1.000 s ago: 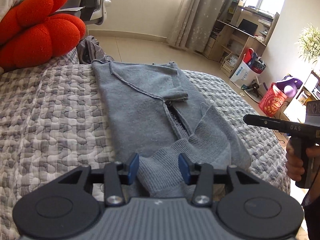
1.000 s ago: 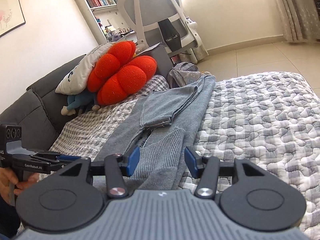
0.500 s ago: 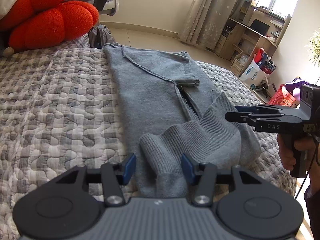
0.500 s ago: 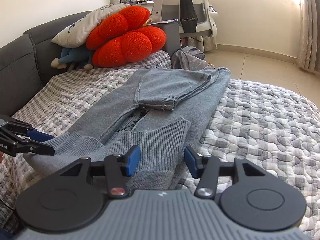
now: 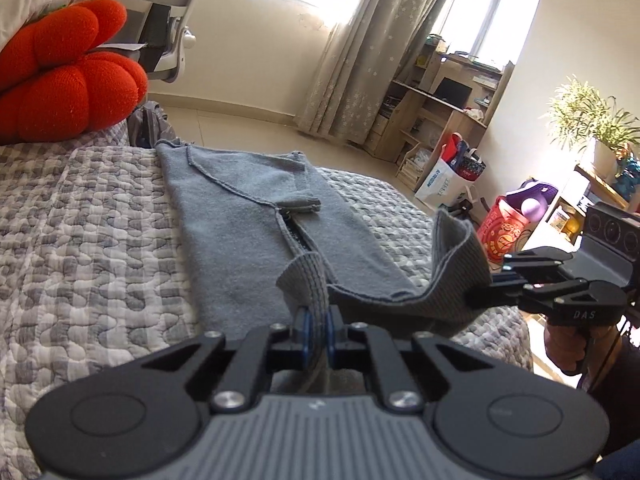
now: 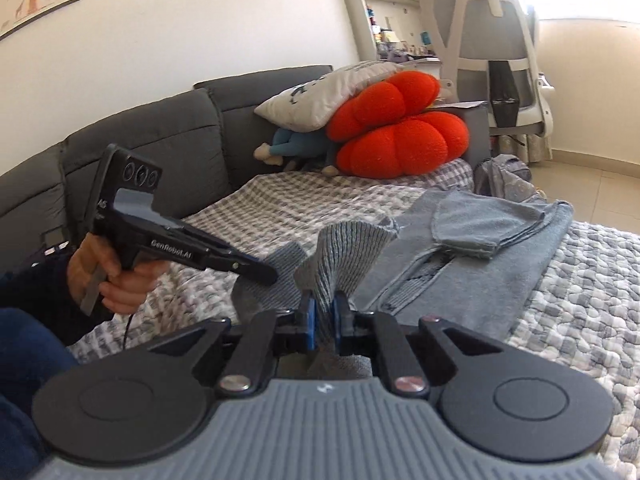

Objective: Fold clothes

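Both your tongs have just snapped closed, the left tongs [image 5: 316,326] and the right tongs [image 6: 323,322] each pinching the ribbed hem of the grey sweater [image 5: 256,224], which now lifts off the bed [image 5: 80,220] ahead of them, ready to fold forward.

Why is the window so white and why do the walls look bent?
Left wrist view: sun floods the window, washing it out, and the fisheye lens curves the walls. Right wrist view: glare behind the chair; the blanket near the sweater is blurry.
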Demonstrator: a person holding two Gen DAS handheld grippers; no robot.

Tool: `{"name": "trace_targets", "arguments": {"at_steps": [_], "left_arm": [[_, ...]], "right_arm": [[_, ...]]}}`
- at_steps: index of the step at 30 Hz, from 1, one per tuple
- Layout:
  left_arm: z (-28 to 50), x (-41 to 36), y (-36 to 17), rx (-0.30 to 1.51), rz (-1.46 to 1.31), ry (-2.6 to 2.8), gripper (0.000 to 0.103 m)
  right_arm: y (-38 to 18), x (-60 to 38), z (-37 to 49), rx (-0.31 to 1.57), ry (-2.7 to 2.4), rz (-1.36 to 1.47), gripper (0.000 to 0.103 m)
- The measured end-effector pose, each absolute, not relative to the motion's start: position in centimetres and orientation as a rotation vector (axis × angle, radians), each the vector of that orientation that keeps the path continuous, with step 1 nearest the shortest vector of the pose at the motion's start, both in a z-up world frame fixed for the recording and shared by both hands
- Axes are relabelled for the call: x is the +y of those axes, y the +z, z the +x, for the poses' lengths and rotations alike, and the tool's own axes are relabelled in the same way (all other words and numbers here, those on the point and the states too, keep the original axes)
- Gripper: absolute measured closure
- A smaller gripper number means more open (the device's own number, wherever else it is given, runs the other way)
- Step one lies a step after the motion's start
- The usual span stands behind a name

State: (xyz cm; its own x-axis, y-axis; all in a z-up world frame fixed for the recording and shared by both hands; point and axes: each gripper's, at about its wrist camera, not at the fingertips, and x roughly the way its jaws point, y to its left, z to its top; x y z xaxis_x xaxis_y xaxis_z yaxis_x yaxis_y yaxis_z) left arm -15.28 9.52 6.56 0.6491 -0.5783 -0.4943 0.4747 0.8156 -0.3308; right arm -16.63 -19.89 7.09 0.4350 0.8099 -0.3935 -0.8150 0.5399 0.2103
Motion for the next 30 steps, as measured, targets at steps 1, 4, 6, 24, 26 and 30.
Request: {"name": "trace_targets", "arguments": {"at_steps": [1, 4, 6, 24, 26, 30], "left_arm": [[-16.5, 9.8, 6.7, 0.596, -0.167, -0.642, 0.095], [-20.3, 10.5, 7.1, 0.521, -0.137, -0.760, 0.095], [-22.1, 11.0, 6.6, 0.524, -0.137, -0.825, 0.095], [-23.8, 11.9, 2.8, 0.701, -0.257, -0.751, 0.059], [-23.0, 11.7, 2.0, 0.717, -0.300, -0.731, 0.058], [-21.5, 10.0, 0.7, 0.718, -0.338, -0.658, 0.061]], "right_arm": [[6.9, -19.9, -17.5, 0.494, 1.042, -0.035, 0.092], [6.5, -20.6, -20.0, 0.537, 1.136, -0.067, 0.087], [6.3, -21.2, -21.6, 0.559, 1.181, -0.081, 0.084], [0.1, -19.8, -25.5, 0.622, 0.844, 0.000, 0.046], [-0.1, -19.5, -25.6, 0.609, 0.850, 0.002, 0.046], [-0.4, -18.2, -24.7, 0.588, 0.775, 0.000, 0.068]]}}
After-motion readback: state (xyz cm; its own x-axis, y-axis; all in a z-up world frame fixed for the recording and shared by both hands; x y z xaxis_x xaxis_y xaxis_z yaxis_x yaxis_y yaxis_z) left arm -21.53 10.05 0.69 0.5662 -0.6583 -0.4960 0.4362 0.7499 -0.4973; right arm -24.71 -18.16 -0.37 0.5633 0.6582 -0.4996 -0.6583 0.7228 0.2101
